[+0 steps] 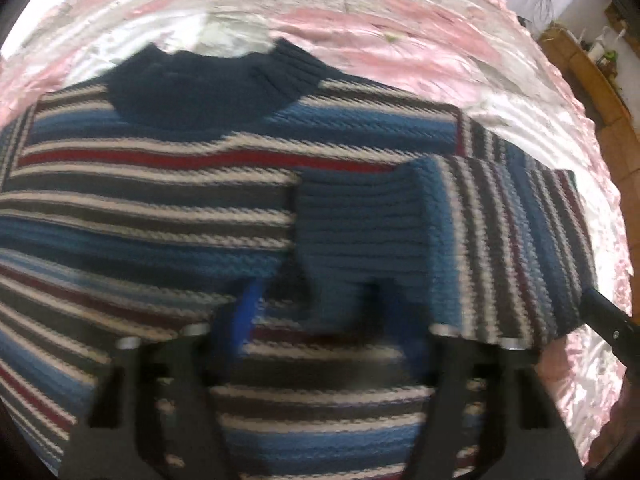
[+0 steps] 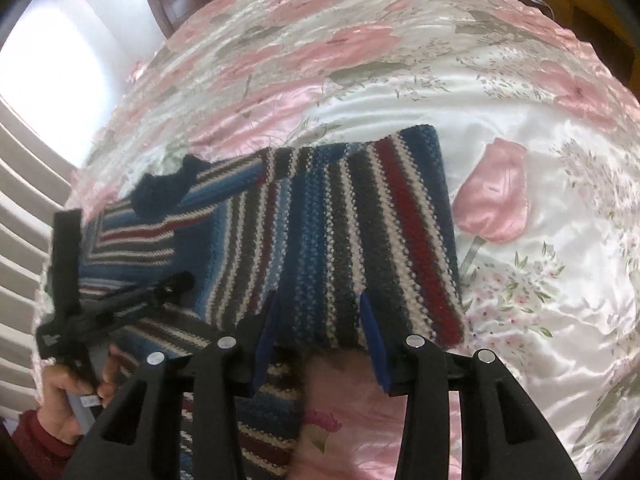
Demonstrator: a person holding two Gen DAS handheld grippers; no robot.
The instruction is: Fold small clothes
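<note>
A small knitted sweater (image 1: 160,200) with blue, white, grey and red stripes and a navy collar (image 1: 192,92) lies flat on the bed. Its right sleeve (image 1: 500,240) is folded inward across the chest, and the blue ribbed cuff (image 1: 352,232) rests near the middle. My left gripper (image 1: 336,320) hovers open over the body, the cuff's lower edge between its fingers. My right gripper (image 2: 320,320) stands open at the near edge of the folded sleeve (image 2: 360,240), its blue fingers (image 2: 372,336) apart over flat fabric. A hand (image 2: 68,392) holds the left gripper (image 2: 120,304).
The bed wears a shiny white satin cover (image 2: 520,100) with pink flowers, spreading wide to the right and beyond the sweater. A dark wooden headboard (image 2: 176,4) is at the far end. Wooden furniture (image 1: 592,72) stands beside the bed.
</note>
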